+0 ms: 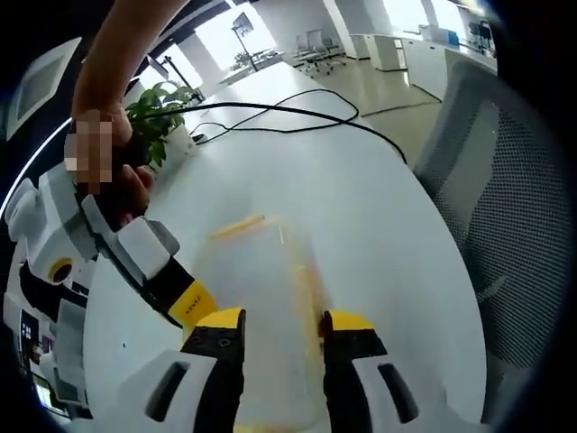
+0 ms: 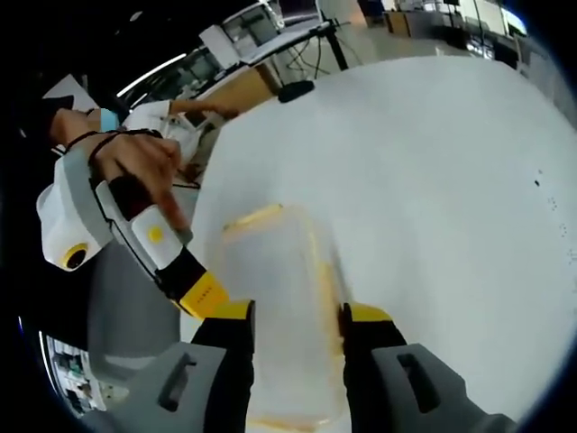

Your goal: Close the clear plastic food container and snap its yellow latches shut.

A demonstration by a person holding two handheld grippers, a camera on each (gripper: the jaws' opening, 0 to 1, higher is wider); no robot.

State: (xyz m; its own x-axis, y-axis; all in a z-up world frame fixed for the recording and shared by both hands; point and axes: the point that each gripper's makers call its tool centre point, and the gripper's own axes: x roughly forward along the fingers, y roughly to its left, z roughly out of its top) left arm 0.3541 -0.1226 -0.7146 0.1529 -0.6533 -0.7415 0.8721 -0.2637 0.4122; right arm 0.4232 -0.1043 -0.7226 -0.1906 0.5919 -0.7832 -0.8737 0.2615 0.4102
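Note:
The clear plastic container lies on the white table, blurred, with a yellow latch at its far end and another along its right side. My left gripper hovers open over the container's near part, one jaw on each side of the lid. A yellow-tipped finger of the other gripper touches the container's left edge. In the right gripper view the same container sits under my open right gripper, and a hand-held gripper's yellow fingertip meets the container's left side.
A potted plant and black cables lie at the table's far end. A mesh office chair stands to the right. A person's hand grips the other tool. Bare white tabletop spreads to the right.

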